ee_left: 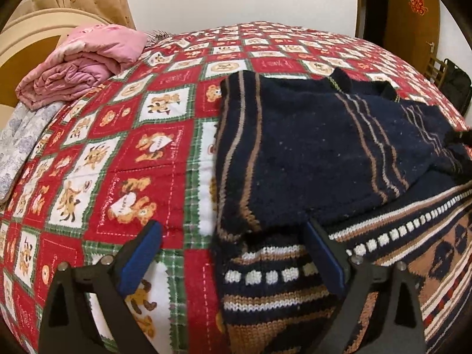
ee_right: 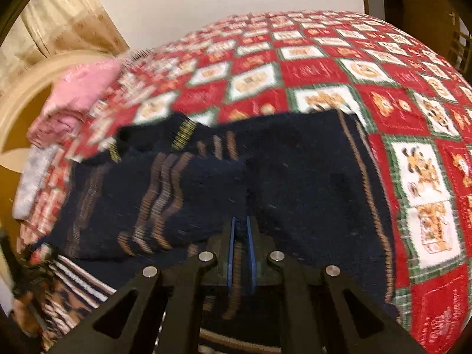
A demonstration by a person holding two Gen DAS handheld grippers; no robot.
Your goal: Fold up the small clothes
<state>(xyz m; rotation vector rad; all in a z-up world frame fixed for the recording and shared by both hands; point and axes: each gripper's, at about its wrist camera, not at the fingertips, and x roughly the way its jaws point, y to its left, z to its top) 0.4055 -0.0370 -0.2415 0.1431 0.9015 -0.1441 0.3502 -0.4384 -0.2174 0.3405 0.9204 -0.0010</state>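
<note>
One dark striped sweater (ee_left: 309, 153) on bed (ee_left: 132, 153), partly folded. Left gripper (ee_left: 233, 253) fingers wide, nothing gripped, over sweater's patterned edge. Right gripper (ee_right: 242, 236) fingers pinch sweater fabric. One pink blanket (ee_left: 79, 65) near headboard.

A dark navy knitted sweater (ee_left: 309, 153) with tan stripes is lying partly folded on the bed, its patterned brown-and-white hem showing at five o'clock, sleeves doubled over the body.
</note>
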